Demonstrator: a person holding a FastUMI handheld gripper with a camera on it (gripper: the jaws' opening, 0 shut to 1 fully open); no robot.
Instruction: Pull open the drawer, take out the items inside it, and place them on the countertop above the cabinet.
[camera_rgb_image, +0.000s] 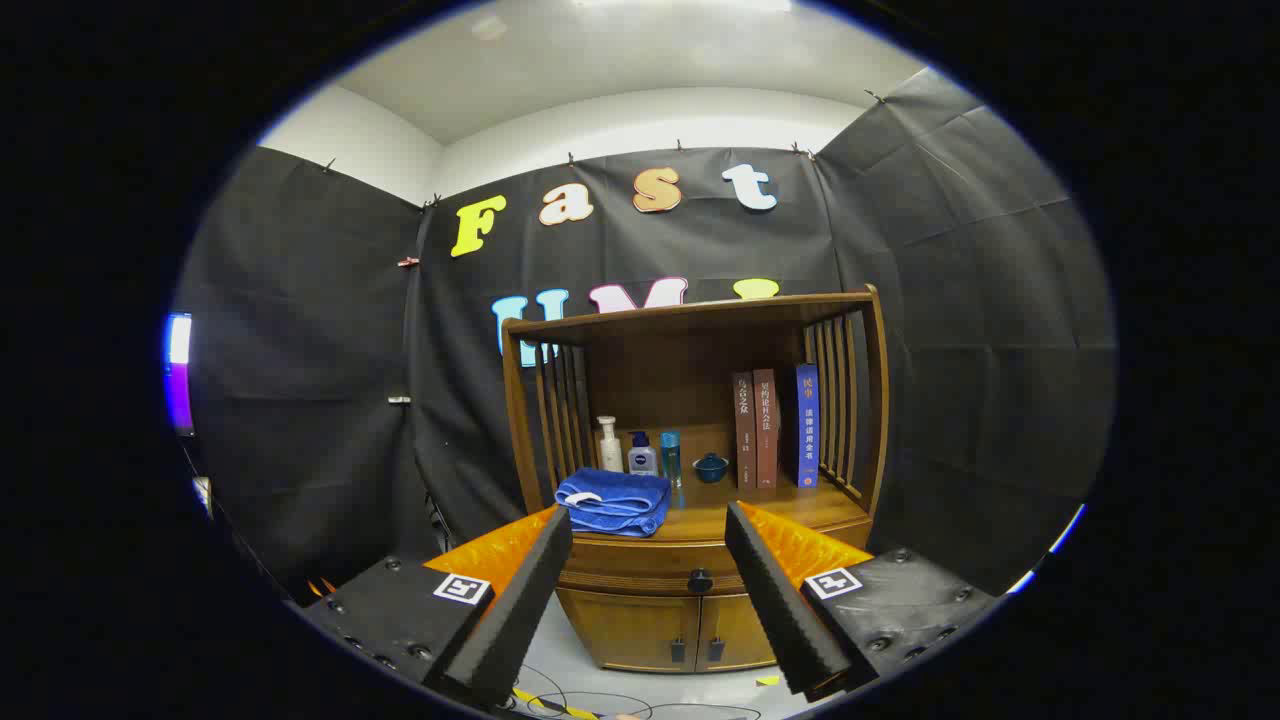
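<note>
The drawer (690, 570) is seen shut in the wooden cabinet (650, 625), its front facing the gripper (650, 590) and its long axis running side to side beneath the countertop (770, 505). A dark round knob (700, 580) is set at the middle of the drawer front, framed between the two fingers and beyond them. The fingers are spread wide apart with nothing held, and they are pointed level at the cabinet from some way off (the knob is not touched). Below the drawer, two small doors (690, 632) are closed. On the countertop a folded blue towel (613, 502) is laid near the front edge, just beyond the left finger. Behind it, three bottles (640, 455) and a small blue lidded bowl (711, 467) are lined up, and three upright books (776, 428) are stood to the right against the slatted side.
</note>
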